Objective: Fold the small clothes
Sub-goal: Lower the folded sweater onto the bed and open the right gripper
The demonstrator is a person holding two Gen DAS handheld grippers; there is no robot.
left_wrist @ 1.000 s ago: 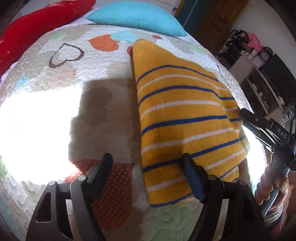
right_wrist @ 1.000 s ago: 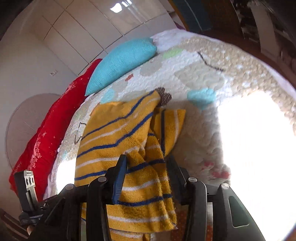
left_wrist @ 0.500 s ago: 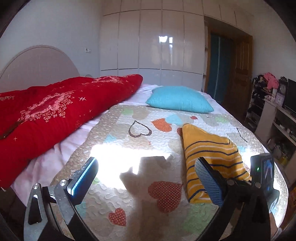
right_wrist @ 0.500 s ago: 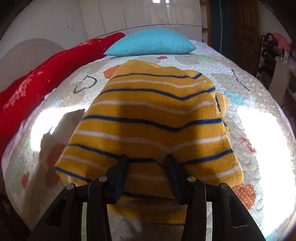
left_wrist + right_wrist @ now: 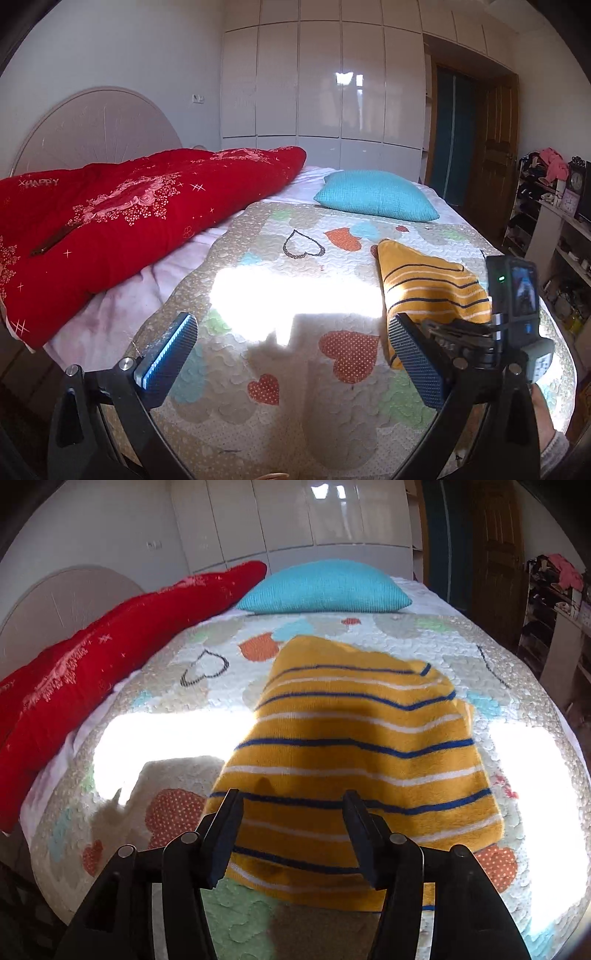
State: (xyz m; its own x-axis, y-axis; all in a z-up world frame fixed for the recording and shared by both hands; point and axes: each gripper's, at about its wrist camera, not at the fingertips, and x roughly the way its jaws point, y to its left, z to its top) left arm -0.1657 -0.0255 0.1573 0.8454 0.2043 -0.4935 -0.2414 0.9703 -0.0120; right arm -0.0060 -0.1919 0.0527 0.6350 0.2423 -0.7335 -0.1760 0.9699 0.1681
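A folded yellow garment with blue and white stripes (image 5: pixel 354 746) lies flat on the heart-patterned quilt (image 5: pixel 221 657). It also shows in the left wrist view (image 5: pixel 424 284) at the right. My right gripper (image 5: pixel 291 812) is open and empty, held just above the garment's near edge. My left gripper (image 5: pixel 291 343) is wide open and empty, raised above the quilt to the left of the garment. The right gripper's body with its camera (image 5: pixel 513 295) shows at the right in the left wrist view.
A red duvet (image 5: pixel 129 221) lies along the left side of the bed. A turquoise pillow (image 5: pixel 376 195) sits at the far end. White wardrobe doors (image 5: pixel 332 92) stand behind. Cluttered shelves (image 5: pixel 554 221) stand at the right. Bright sunlight patches fall on the quilt.
The right gripper has let go of the garment, opened, and pulled back. The left gripper has lifted away from the garment, tilted up toward the room and opened wider.
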